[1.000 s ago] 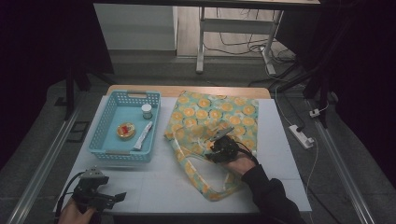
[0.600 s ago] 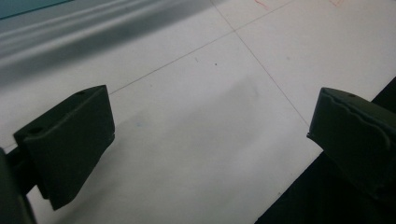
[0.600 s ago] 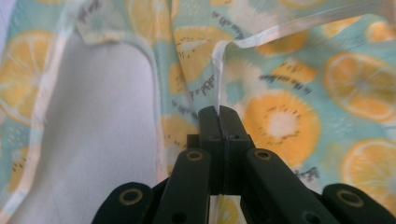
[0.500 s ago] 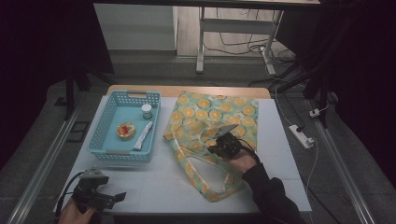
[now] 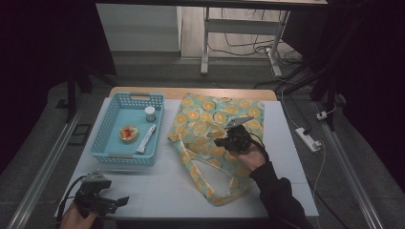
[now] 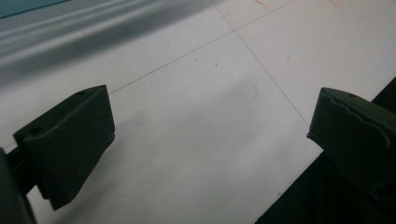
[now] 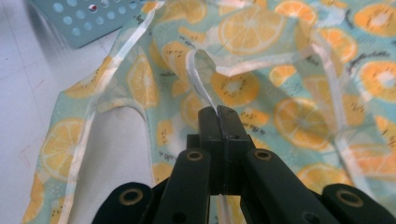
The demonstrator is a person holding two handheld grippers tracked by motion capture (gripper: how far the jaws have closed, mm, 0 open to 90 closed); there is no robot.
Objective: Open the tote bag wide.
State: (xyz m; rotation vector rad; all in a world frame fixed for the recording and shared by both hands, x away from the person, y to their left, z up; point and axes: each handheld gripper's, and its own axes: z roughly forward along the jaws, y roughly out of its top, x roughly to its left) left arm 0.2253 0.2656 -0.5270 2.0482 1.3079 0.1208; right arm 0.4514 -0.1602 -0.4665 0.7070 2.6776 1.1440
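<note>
Presently the right gripper's (image 7: 218, 114) fingers are clenched on a white-edged strip of the orange-print bag (image 5: 217, 143), the strip pinched flat between them in the right gripper view and lifted off the fabric below; the fingers have just been closing onto it. In the high view the right gripper (image 5: 224, 140) sits over the bag's middle, the person's sleeve (image 5: 277, 195) trailing off toward 5 o'clock. The bag lies spread on the white surface (image 5: 162, 186), its looped handles toward 6 o'clock. At 9 o'clock of the bag stands a blue basket (image 5: 107, 138) holding a few small items. The left gripper (image 5: 125, 201) rests at the surface's 7 o'clock corner, fingers (image 6: 70, 140) released and wide apart over bare surface.
</note>
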